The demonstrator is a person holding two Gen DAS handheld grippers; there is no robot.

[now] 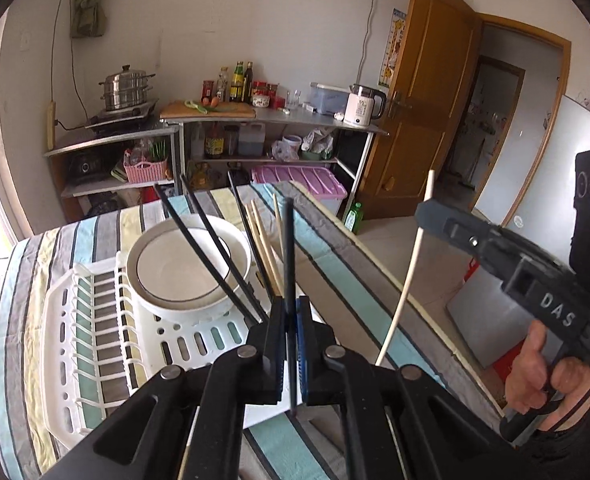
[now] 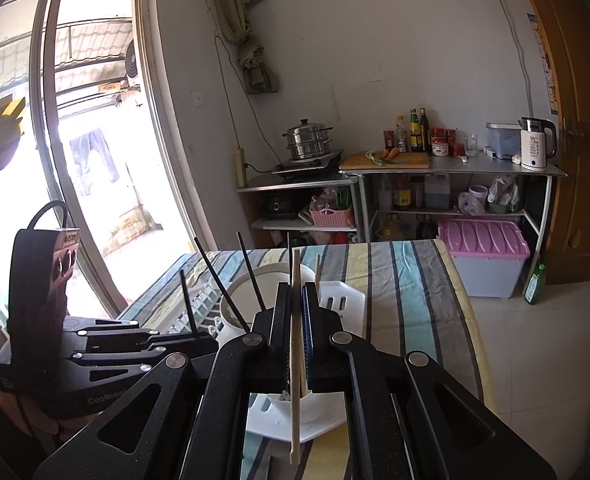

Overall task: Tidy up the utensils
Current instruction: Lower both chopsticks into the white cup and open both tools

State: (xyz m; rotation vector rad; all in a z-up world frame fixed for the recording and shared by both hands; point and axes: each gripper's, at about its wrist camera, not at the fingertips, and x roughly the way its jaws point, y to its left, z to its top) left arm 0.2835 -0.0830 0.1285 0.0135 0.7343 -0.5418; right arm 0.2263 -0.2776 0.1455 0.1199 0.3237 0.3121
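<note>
Now I have a chopstick gripped in each tool, above the drying rack.

My left gripper [image 1: 291, 312] has its jaws clamped on a black chopstick [image 1: 289, 256], held upright just over the white dish rack [image 1: 95, 320] on the striped tablecloth [image 1: 335, 264]. My right gripper [image 2: 295, 304] is pinched tight on a pale wooden chopstick [image 2: 295, 360]. More black and wooden chopsticks [image 1: 263, 240] stand in the rack beside the white bowl [image 1: 187, 264].

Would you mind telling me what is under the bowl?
A white drying rack holds the bowl on a striped tablecloth. The rack beneath the bowl is hidden.
</note>
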